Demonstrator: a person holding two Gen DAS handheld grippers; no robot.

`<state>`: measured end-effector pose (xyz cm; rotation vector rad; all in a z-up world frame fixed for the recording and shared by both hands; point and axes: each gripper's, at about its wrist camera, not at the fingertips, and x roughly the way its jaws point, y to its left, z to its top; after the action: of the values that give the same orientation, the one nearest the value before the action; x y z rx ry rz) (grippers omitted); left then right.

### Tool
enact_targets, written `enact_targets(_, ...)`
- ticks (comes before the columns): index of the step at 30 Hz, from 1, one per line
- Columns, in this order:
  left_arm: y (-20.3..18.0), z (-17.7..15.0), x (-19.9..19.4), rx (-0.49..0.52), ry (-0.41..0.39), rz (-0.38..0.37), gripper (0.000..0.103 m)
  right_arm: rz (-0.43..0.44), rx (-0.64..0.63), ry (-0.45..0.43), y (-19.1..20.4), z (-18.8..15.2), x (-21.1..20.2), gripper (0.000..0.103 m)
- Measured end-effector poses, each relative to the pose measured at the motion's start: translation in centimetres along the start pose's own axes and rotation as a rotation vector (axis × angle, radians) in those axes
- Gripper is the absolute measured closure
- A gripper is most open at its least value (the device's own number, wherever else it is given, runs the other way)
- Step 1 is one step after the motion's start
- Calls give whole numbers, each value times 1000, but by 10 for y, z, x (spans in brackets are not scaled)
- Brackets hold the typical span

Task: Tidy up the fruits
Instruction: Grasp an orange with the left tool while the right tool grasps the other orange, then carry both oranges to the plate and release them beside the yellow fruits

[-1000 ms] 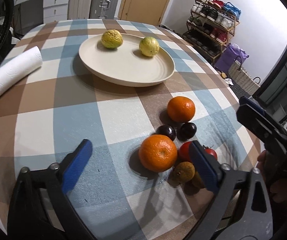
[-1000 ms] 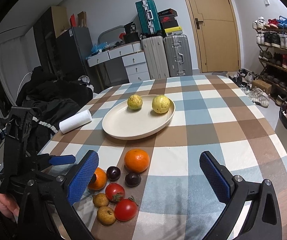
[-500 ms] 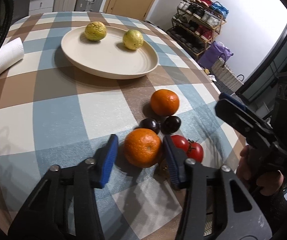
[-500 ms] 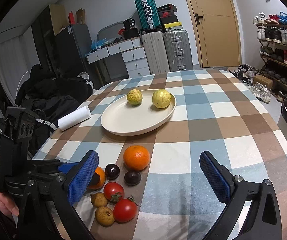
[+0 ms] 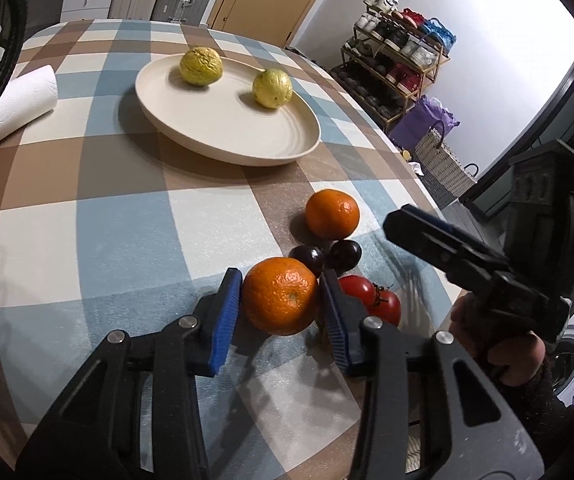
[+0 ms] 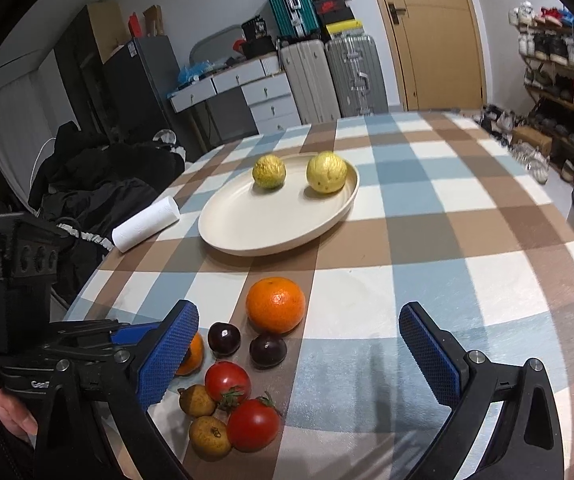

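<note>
My left gripper point(image 5: 279, 278) is shut on the near orange point(image 5: 281, 298), with a blue pad pressed on each side; the fruit rests on the checked tablecloth. In the right wrist view that orange point(image 6: 193, 354) is half hidden behind a finger. Around it lie a second orange point(image 5: 332, 214), two dark plums point(image 5: 309, 258), two tomatoes point(image 5: 387, 306) and two small brown fruits point(image 6: 210, 436). My right gripper point(image 6: 299, 320) stands open just above the table near the second orange point(image 6: 275, 304), with nothing between its pads. The cream plate point(image 5: 223, 136) farther off holds two yellow-green fruits point(image 5: 201, 66).
A white paper towel roll point(image 5: 11, 108) lies left of the plate. The table's right edge point(image 5: 415, 176) curves close to the fruit pile. Dark clothing point(image 6: 99, 184) is heaped beyond the left edge; suitcases point(image 6: 327, 76) and a shoe rack point(image 6: 559, 64) stand behind.
My left gripper's jaws went from wide apart to closed on the near orange, and its view tipped down a little. The right gripper crept slightly forward and lower.
</note>
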<state>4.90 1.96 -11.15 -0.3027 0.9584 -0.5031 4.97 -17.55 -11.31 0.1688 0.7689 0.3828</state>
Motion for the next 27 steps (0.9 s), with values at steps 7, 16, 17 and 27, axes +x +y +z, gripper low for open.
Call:
enact_targets(7,8,4,-10,-15,-21,-2,66,58,55,45,-3,2,19,1)
enact_targets(16,12,11,-18,-29,-45,-2,66,78,69,85,-1,8,36,10)
enact_targets(17,12,12,-19,-30,-47,3,66,89,77,91,-1,9,38,12)
enact_targets(27,16,26,-21,-42,-66,25,66,117,93,132,0,9,49,43)
